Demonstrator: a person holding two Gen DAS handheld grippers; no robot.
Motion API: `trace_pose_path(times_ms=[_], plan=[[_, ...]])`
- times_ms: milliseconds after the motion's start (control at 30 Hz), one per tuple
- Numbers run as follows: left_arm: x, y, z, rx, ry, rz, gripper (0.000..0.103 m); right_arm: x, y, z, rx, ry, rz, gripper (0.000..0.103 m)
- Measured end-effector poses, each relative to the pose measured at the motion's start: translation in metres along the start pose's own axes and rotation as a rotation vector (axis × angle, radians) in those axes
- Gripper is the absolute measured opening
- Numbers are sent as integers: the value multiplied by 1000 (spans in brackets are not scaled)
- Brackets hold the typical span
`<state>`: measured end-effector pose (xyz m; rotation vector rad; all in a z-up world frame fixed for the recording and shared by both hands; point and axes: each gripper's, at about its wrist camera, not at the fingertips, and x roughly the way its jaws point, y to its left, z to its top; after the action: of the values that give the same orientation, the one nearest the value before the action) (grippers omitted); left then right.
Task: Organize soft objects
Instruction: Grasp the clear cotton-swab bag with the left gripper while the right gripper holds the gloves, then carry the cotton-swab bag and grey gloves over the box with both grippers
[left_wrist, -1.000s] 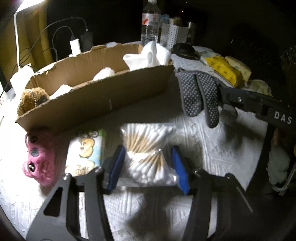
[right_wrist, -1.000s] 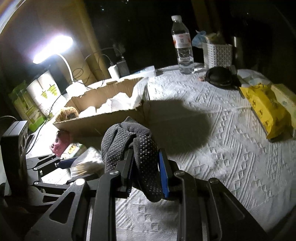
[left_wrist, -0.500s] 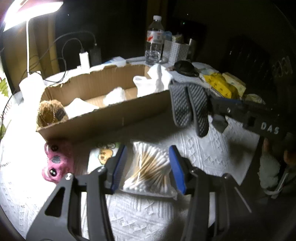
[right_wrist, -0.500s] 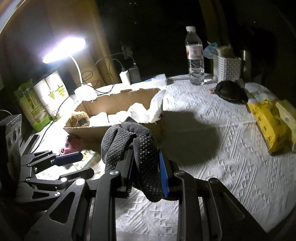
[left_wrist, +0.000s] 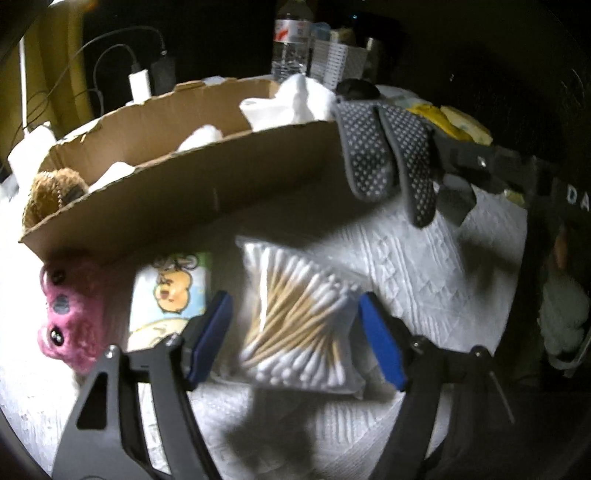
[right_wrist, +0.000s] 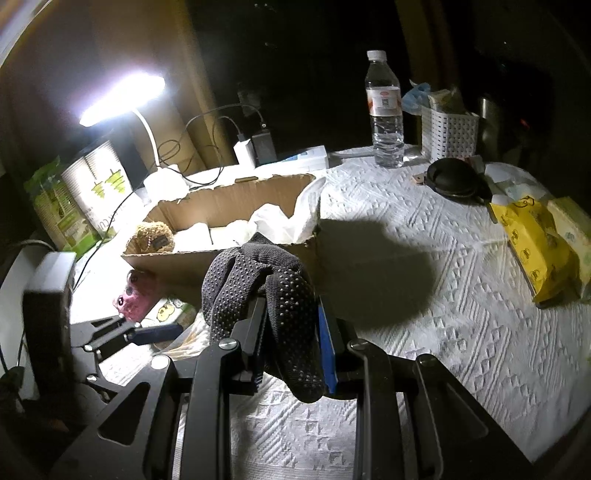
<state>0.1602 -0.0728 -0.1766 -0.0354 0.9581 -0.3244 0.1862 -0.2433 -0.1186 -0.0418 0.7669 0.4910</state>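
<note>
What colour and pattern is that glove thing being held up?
The glove is dark grey knit covered in small pale dots, clearest in the right wrist view.

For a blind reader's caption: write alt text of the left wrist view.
The left tool straddles a clear bag of cotton swabs on a white textured cloth, its blue pads opening and clear of the bag. A pink plush toy and a cartoon-printed pack lie left of it before a cardboard box. At right, the right tool holds a dotted grey glove.
</note>
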Motion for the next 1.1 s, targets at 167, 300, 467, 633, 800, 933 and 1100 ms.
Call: trace_pose_path(times_ms=[167, 300, 467, 633, 800, 933, 1100], plan=[[9, -7, -5, 52, 20, 11, 67, 1, -6, -3, 13, 5, -4, 26], [8, -3, -4, 52, 11, 11, 52, 0, -6, -1, 10, 0, -2, 26], [-5, 7, 1, 18, -15, 1, 51, 0, -3, 4, 1, -6, 4, 26], [-21, 14, 10, 4, -42, -12, 51, 3, 3, 13, -9, -13, 12, 26], [-44, 23, 21, -11, -95, -5, 51, 5, 11, 27, -29, -25, 23, 26], [-57, 31, 34, -26, -137, 3, 51, 8, 18, 37, -44, -30, 28, 26], [-70, 47, 46, -50, -180, 12, 51, 14, 25, 51, -62, -36, 35, 26]])
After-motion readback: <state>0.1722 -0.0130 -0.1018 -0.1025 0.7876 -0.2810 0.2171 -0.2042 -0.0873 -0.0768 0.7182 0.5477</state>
